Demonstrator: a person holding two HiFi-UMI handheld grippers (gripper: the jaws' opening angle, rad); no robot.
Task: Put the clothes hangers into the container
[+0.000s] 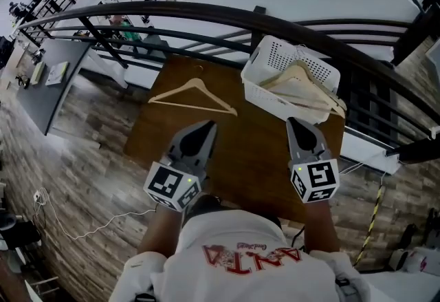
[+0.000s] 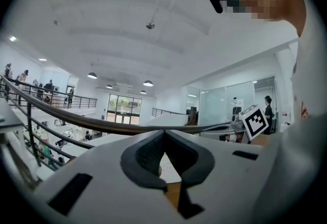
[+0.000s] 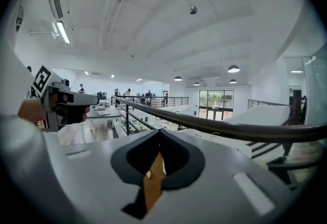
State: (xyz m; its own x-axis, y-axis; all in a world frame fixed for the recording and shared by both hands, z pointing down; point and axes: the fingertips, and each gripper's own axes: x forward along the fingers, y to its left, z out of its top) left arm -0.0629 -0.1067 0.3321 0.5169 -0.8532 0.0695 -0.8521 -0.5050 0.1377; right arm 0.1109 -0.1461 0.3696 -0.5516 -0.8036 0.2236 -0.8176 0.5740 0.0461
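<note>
The head view is looking steeply down from above the person onto the brown table (image 1: 240,156), left gripper (image 1: 210,126) and right gripper (image 1: 292,122). Each gripper view is riding close behind its own jaws, facing roughly level over the curved railing (image 2: 76,118) into the open hall; all three views are sharing that railing.

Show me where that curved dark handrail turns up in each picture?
Head view: handrail arcs across the top, beyond the table.
Left gripper view: handrail crosses from left edge to centre.
Right gripper view: handrail runs from centre to right edge.
Shared landmark: brown table, a low central sliver in both gripper views.
</note>
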